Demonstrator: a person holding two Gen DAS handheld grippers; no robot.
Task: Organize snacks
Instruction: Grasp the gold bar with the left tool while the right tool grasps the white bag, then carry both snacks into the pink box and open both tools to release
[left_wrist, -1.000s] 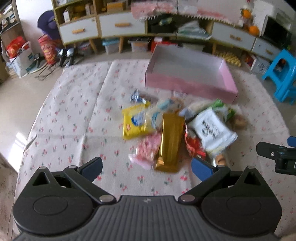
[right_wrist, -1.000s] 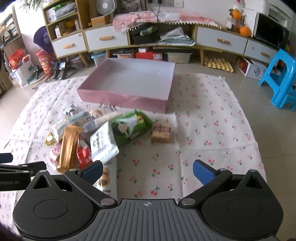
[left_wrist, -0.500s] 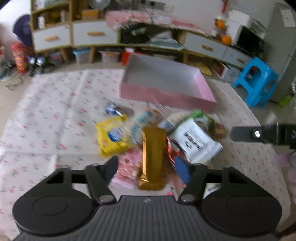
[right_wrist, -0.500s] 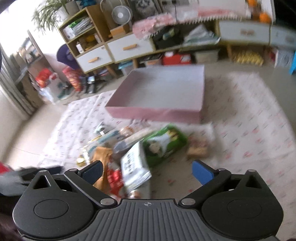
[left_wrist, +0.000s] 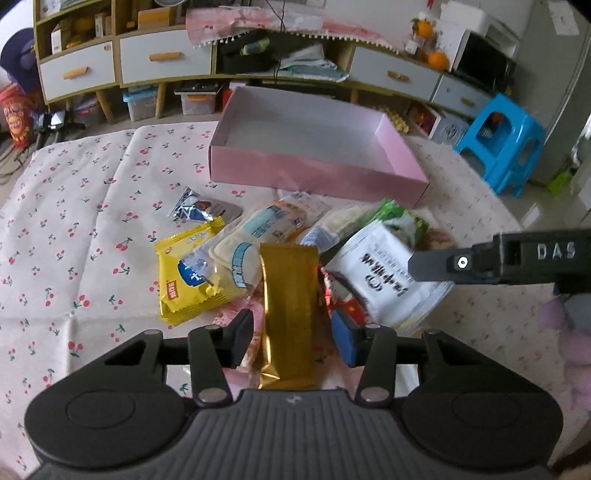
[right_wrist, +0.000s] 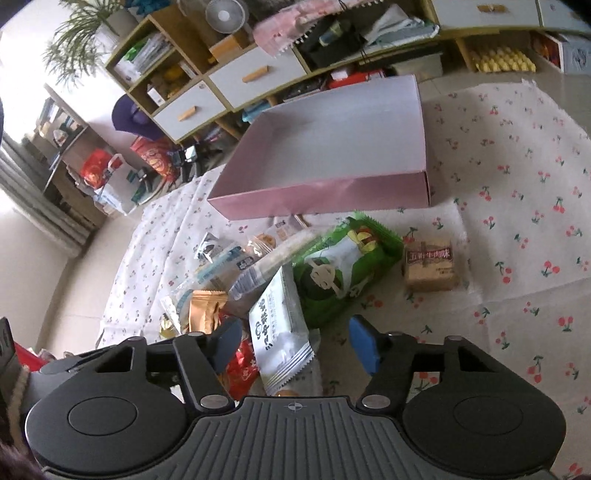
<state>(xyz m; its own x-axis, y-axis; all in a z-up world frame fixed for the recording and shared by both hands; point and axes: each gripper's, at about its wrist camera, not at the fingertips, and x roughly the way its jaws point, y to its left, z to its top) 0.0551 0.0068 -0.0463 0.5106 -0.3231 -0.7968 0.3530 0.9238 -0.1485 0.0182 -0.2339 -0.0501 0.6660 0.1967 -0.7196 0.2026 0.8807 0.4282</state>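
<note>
The left gripper (left_wrist: 291, 338) has its jaws narrowed around the gold packet (left_wrist: 290, 306) without visibly pinching it, the right gripper (right_wrist: 295, 343) straddles the white packet (right_wrist: 279, 332) with parted jaws, near the pink box (left_wrist: 317, 173).

"DAS" on right claw (left_wrist: 535, 258), "五香牛肉味" on brown packet (right_wrist: 430, 264)

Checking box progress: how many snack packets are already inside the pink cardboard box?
0. The pink cardboard box shows a bare floor in both views; the packets all lie in front of it on the cherry-print cloth.
</note>
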